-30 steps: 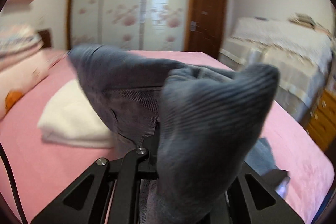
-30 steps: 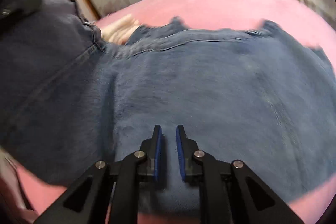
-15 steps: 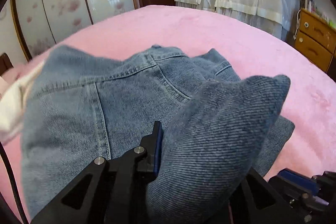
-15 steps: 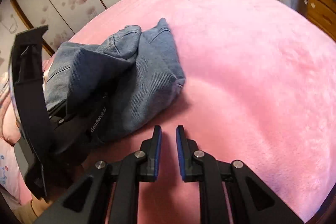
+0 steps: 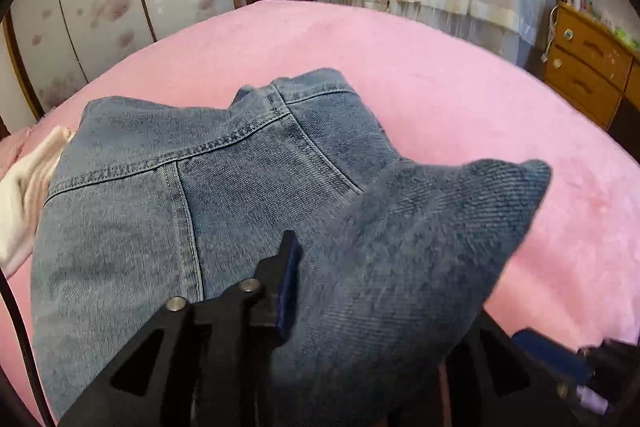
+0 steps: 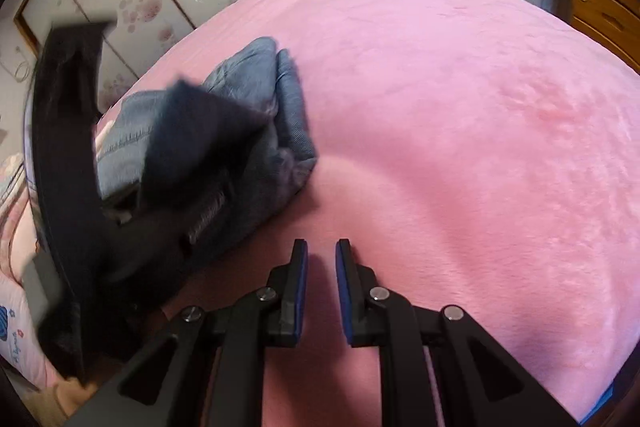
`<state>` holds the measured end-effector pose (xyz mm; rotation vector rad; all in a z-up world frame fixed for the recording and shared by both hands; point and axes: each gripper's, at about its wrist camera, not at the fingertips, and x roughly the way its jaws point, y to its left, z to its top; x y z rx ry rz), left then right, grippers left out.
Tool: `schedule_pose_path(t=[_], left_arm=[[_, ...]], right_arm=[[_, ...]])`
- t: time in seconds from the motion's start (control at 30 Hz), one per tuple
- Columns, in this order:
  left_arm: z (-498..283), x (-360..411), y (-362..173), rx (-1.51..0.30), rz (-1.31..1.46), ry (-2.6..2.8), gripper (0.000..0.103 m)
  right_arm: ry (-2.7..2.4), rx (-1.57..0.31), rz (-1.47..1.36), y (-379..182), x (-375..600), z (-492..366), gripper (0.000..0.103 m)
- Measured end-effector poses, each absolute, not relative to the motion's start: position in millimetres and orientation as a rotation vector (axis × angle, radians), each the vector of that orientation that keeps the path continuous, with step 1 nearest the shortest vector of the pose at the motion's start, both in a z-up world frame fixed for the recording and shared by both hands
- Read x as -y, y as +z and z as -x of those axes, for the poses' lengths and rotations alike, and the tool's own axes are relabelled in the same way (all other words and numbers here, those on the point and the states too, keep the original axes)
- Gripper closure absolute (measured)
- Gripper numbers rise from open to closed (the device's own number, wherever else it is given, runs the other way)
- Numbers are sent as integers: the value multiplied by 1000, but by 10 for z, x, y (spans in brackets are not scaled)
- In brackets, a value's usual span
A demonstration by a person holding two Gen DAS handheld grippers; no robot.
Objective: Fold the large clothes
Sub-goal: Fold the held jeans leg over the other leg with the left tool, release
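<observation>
- Left wrist view: my left gripper (image 5: 320,291) is clamped on a corner of the jeans (image 5: 192,187); only one finger (image 5: 286,279) shows, denim covers the other. The rest lies bunched on the pink bed (image 5: 440,67). Risk: the thick fold slipping out, undoing the fold. Count: one pair of jeans, one white garment (image 5: 24,195) beside it.
- Right wrist view: my right gripper (image 6: 321,287) is slightly parted, empty, over bare bed (image 6: 460,107), apart from the jeans (image 6: 276,115). Risk: it snagging the blanket. Count: two grippers.
</observation>
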<state>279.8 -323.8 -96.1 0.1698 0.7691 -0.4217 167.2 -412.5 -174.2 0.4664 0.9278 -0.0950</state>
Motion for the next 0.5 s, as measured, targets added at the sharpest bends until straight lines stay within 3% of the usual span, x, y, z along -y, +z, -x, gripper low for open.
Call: schedule_pose_path(t=[0.03,0.07,0.17,0.27,0.33,0.37,0.5], left_arm=[[-2798,3163,-891,-808,-117,-460,39],[-2794,3105,-834,-832,-81,-480,32],[-2677,2797,-574,-868,35,-556,29],[-2524,2403,-370,-851,114,-547,28],[-2484,2093,-256,-820,170,-470,15],[-2525,1950,-239,-814,189,-421,15],[-2593,1502,-326,-821,179,-220,15]], right_arm=[[-93,-928,-470,-1720,4154,-1659,88],[-93,-931,-471,-1701,4180,-1651,88],[-84,-924,-485,-1620,4255,-1647,87],[-69,-883,-477,-1424,4281,-1648,73],[-43,-838,-477,-1262,4288,-1658,63],[-29,-816,-473,-1179,4265,-1664,61],[23,-791,-421,-978,4103,-1798,60]])
